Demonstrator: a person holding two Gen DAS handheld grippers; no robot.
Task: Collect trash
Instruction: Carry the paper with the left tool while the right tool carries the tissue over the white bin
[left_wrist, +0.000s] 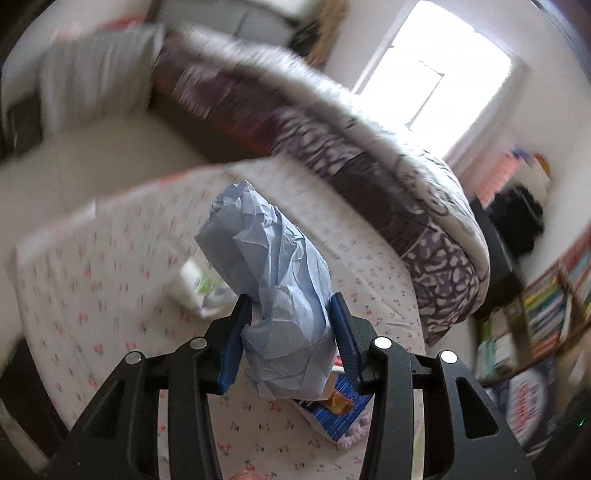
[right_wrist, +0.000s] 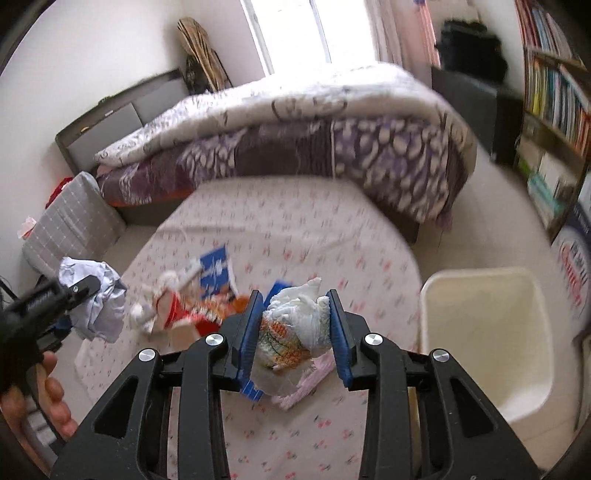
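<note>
The left gripper has its jaws drawn partway in and clamped on a crumpled wad of pale blue paper, whose wrinkled bulk sticks up well past the blue pads. The right gripper is likewise clenched, its jaws narrow around a scrunched white wrapper with orange and green print on its lower part. Both pieces hang in the air above a sheet with small cherry prints spread on the floor. More litter lies on that sheet: a red and orange packet and a blue printed carton. Only the right wrist view shows the cream plastic bin, standing beside the sheet at its right edge, and the left gripper from the side with a hand beneath it. The left wrist view alone shows a white and green packet lying beyond the blue paper, though blurred.
</note>
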